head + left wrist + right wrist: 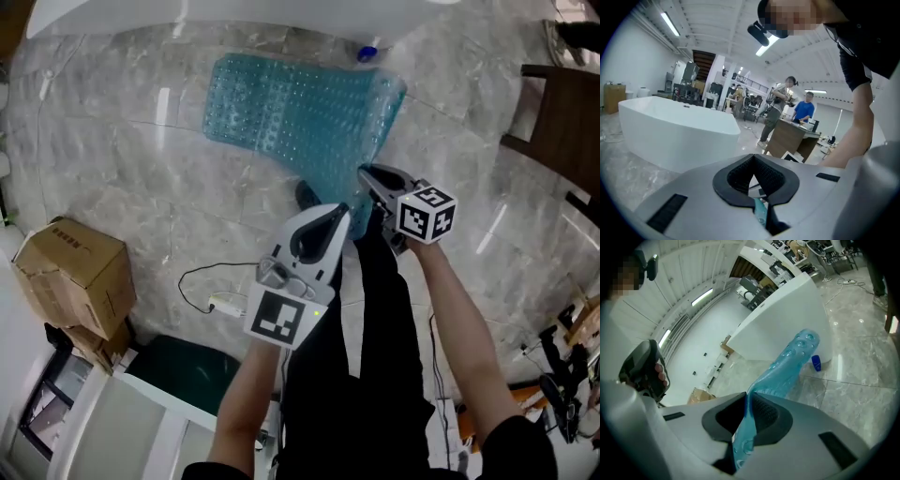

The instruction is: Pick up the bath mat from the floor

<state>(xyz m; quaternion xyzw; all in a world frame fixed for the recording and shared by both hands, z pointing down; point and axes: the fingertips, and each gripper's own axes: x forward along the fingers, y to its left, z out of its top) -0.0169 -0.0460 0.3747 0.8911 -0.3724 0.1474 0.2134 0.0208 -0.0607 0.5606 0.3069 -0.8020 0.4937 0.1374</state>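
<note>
The translucent blue bath mat (291,112) lies spread on the marble floor below the white bathtub (234,14). Its near edge is lifted toward me. My right gripper (367,176) is shut on that edge. In the right gripper view the mat (787,366) runs as a sheet from between the jaws (746,413) up toward the tub. My left gripper (342,214) sits just left of the right one at the mat's near corner. In the left gripper view the jaws (753,180) are together, with a thin strip of the blue mat (761,212) pinched between them.
A cardboard box (80,272) stands at the left. A white adapter on a thin cable (225,305) lies on the floor near my feet. A small blue object (367,53) lies by the tub. Dark wooden furniture (562,131) is at the right. People stand at a desk (792,136).
</note>
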